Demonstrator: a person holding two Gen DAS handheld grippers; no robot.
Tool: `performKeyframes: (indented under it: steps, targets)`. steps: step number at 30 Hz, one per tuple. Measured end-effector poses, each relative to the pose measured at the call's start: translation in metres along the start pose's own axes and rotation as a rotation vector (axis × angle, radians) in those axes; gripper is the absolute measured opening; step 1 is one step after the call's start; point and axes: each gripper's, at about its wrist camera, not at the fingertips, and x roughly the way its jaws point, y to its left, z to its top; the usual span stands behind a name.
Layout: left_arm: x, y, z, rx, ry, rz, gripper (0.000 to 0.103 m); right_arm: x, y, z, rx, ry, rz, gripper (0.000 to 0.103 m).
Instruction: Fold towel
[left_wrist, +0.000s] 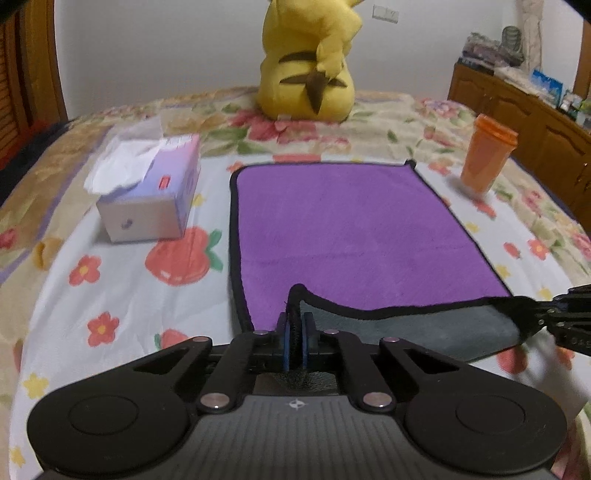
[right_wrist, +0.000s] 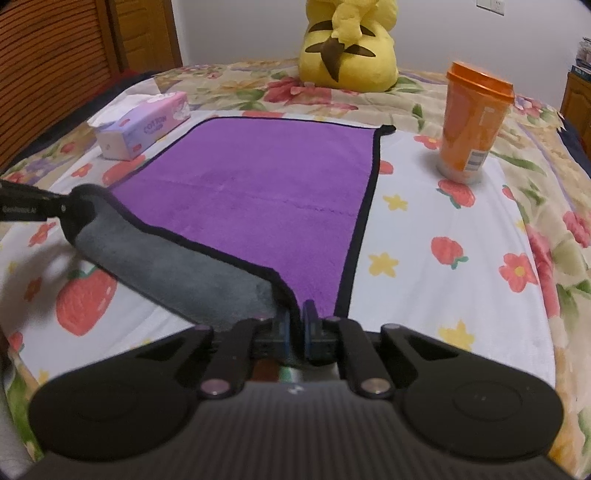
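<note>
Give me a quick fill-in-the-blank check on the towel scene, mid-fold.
1. Both grippers, left and right, have their jaws shut on the ____ edge of the towel.
2. The towel's lifted underside is ____ in colour.
3. The tissue box lies on the towel's ____ side.
4. The orange ____ stands upright on the towel's right.

Missing words: near; grey; left; cup

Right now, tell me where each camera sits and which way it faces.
Left wrist: rides the left gripper, facing up the bed over the purple towel toward the plush; its own jaws pinch the towel's near left corner, and the right gripper enters at right.
Right wrist: rides the right gripper, same heading; jaws pinch the near right corner, left gripper at left.
Shared: towel, tissue box, orange cup, plush.
</note>
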Motion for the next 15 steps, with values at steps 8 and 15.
performKeyframes:
  steps: [8,15]
  targets:
    - [-0.010,-0.001,0.005,-0.009,-0.049,-0.006,0.009,-0.005,-0.003,0.005,0.015,-0.044,0.007,0.005]
    - [-0.017,0.000,0.010,-0.028,-0.092,-0.020,0.009,-0.010,-0.007,0.012,0.020,-0.091,0.016,0.005]
